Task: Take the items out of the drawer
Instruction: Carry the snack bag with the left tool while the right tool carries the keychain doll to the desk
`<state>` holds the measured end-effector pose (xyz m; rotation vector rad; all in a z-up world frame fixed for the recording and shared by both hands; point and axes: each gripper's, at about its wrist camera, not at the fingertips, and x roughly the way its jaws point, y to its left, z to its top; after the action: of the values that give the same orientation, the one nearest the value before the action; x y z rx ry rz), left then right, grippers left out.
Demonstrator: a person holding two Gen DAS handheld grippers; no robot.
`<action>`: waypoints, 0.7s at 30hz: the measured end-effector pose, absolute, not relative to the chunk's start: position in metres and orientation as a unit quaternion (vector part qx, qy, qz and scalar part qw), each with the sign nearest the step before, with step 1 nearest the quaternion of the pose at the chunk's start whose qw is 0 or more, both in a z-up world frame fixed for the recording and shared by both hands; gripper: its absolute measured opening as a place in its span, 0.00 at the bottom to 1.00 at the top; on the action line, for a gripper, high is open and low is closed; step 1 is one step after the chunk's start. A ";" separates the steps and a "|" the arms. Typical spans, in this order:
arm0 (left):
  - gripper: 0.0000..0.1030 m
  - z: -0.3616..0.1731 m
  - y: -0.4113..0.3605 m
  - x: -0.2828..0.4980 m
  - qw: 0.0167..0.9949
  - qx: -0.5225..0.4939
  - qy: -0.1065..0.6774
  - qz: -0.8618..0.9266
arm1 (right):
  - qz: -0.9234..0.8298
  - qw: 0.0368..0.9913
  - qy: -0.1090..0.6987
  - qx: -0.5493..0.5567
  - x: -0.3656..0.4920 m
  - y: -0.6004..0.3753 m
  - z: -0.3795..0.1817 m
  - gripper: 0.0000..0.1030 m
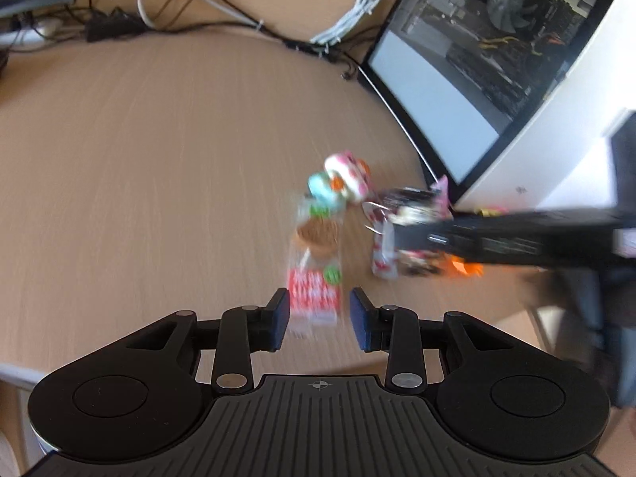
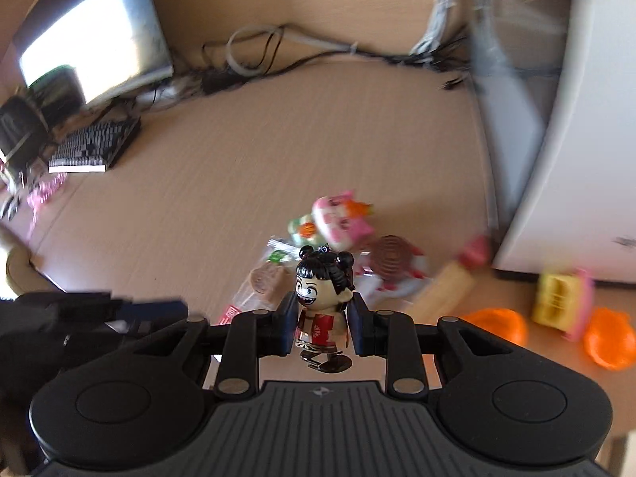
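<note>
My right gripper [image 2: 324, 326] is shut on a small doll figure [image 2: 324, 298] with black hair buns and a red dress, held upright above the wooden desk [image 2: 278, 151]. My left gripper [image 1: 320, 318] is open low over the desk. A clear cookie packet [image 1: 316, 262] with a red-and-white end lies between its blue pads [image 1: 280, 320], which do not press on it. In the left wrist view the right gripper [image 1: 401, 234] reaches in from the right as a blurred black bar. No drawer is in view.
A pile of toys and snacks lies on the desk: a pink toy [image 2: 342, 218], a spiral-patterned packet [image 2: 391, 258], orange pieces [image 2: 497, 322] and a yellow-pink box [image 2: 560, 298]. A white computer case [image 2: 576, 119] stands on the right, a monitor [image 2: 99, 39] and keyboard [image 2: 95, 147] on the left, cables [image 1: 238, 28] behind.
</note>
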<state>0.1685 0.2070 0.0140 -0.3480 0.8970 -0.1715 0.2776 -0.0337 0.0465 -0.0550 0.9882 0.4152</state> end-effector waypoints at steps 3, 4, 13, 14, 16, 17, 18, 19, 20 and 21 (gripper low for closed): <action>0.35 0.014 0.211 0.162 0.879 -0.171 0.436 -0.084 | 0.203 0.849 0.486 -0.046 0.287 -0.016 0.028 0.26; 0.35 0.014 0.214 0.160 0.877 -0.176 0.439 -0.081 | 0.200 0.848 0.487 -0.057 0.290 -0.011 0.023 0.26; 0.35 0.010 0.216 0.154 0.871 -0.185 0.451 -0.070 | 0.192 0.852 0.471 -0.121 0.302 0.009 0.008 0.26; 0.35 0.009 0.215 0.154 0.870 -0.184 0.452 -0.070 | 0.190 0.854 0.469 -0.120 0.301 0.009 0.009 0.27; 0.35 0.008 0.211 0.154 0.869 -0.184 0.454 -0.072 | 0.189 0.859 0.461 -0.114 0.300 0.007 0.013 0.30; 0.35 0.008 0.209 0.154 0.868 -0.183 0.456 -0.073 | 0.191 0.863 0.455 -0.109 0.296 0.004 0.017 0.34; 0.35 0.007 0.207 0.153 0.868 -0.182 0.457 -0.074 | 0.193 0.866 0.449 -0.104 0.292 0.002 0.021 0.37; 0.35 0.007 0.205 0.153 0.867 -0.180 0.458 -0.076 | 0.196 0.869 0.442 -0.101 0.287 -0.003 0.027 0.39; 0.35 0.008 0.201 0.154 0.867 -0.178 0.459 -0.078 | 0.198 0.872 0.437 -0.098 0.283 -0.006 0.032 0.40; 0.35 0.008 0.198 0.154 0.867 -0.175 0.460 -0.081 | 0.198 0.875 0.432 -0.096 0.279 -0.009 0.036 0.41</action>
<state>0.1541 0.1978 0.0078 -0.3664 0.9636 -0.1699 0.2788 -0.0091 0.0363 -0.2004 0.9010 0.4137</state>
